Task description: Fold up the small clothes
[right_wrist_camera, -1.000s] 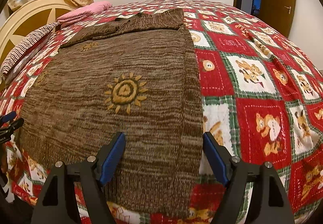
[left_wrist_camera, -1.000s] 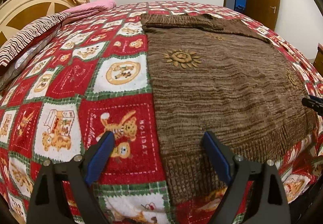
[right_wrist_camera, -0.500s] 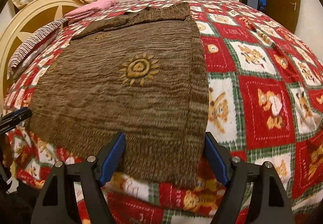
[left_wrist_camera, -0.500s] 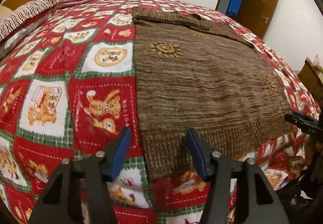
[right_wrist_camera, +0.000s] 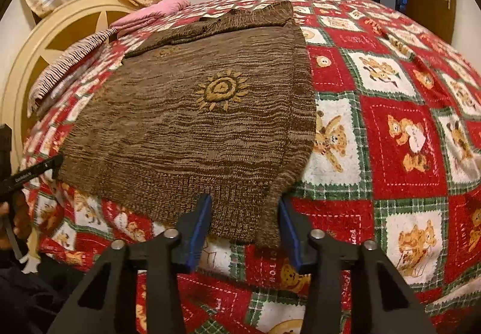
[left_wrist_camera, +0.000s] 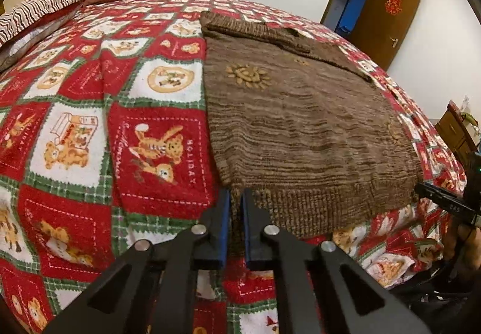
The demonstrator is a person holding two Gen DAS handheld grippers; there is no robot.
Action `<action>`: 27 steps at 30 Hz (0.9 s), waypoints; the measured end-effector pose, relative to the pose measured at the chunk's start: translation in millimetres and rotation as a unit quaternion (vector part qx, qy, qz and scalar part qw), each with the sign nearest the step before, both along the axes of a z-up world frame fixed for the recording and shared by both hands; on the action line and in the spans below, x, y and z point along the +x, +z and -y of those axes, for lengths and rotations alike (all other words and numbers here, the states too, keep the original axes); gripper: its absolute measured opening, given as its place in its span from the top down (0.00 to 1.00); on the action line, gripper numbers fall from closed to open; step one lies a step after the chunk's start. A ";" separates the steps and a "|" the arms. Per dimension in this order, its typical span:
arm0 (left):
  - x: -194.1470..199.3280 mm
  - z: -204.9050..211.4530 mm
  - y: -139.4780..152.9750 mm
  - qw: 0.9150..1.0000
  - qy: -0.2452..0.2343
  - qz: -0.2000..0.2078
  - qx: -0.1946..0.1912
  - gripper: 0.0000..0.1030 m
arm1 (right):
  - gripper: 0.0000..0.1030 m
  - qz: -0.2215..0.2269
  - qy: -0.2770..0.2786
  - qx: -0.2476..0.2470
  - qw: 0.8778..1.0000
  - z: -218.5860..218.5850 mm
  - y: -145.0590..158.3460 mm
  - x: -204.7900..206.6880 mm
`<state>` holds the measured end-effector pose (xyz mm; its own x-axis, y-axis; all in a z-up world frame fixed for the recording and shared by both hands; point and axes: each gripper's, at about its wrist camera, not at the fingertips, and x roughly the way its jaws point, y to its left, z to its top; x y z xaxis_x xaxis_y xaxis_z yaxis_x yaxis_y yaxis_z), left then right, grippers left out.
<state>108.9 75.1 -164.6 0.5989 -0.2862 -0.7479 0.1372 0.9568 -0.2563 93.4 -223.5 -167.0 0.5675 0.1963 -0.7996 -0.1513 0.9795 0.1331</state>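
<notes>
Your left gripper [left_wrist_camera: 236,198] has just pinched its jaws onto the brown sweater's [left_wrist_camera: 300,123] near hem corner. Your right gripper [right_wrist_camera: 245,213], jaws just narrowing, brackets the other corner. The sweater lies flat on the bed's blanket [right_wrist_camera: 390,138].

Brown knitted sweater [right_wrist_camera: 186,129] with a sun motif [right_wrist_camera: 222,89] lying flat on a red, white and green teddy-bear blanket [right_wrist_camera: 390,129]. The right gripper [right_wrist_camera: 245,222] has just been closing, its blue pads [right_wrist_camera: 200,225] bracketing the near hem corner, fabric between them. Left gripper [right_wrist_camera: 33,173] at the opposite corner.
</notes>
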 end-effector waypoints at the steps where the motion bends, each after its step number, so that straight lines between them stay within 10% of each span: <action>1: -1.3 -0.7 3.1 1.000 0.001 0.004 0.000 0.92 | 0.73 -0.001 0.001 0.004 1.000 1.5 0.8 -0.1; 21: -0.8 6.3 -13.5 0.999 -0.001 0.015 0.037 0.93 | 0.84 0.006 -0.003 0.050 0.999 16.9 -9.1 -4.5; 27: -7.9 -8.1 10.0 0.999 -0.020 0.032 -0.012 0.94 | 0.96 0.043 0.005 0.055 0.998 27.7 18.6 -15.6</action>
